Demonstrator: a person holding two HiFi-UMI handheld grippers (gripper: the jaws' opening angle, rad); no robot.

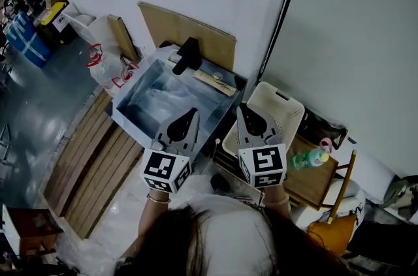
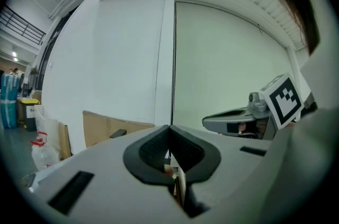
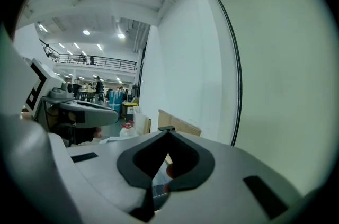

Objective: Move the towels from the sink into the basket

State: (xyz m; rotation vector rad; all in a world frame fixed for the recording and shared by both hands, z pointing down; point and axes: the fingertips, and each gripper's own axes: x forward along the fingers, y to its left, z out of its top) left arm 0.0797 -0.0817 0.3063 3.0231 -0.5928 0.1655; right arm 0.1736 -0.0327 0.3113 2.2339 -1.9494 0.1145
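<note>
Two closed tools above sink and basket

Pale towels (image 1: 159, 102) lie crumpled in the sink (image 1: 130, 120) at left, their long axis unclear. Left tool (image 1: 193, 111) and right tool (image 1: 241, 107) have their jaws together, gripping nothing. The white basket (image 1: 292, 106) stands to the right.

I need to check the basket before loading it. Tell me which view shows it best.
The head view: it looks down into the white basket, right of the sink, with no towel visible inside. Neither gripper view shows it; both face the wall above.
</note>
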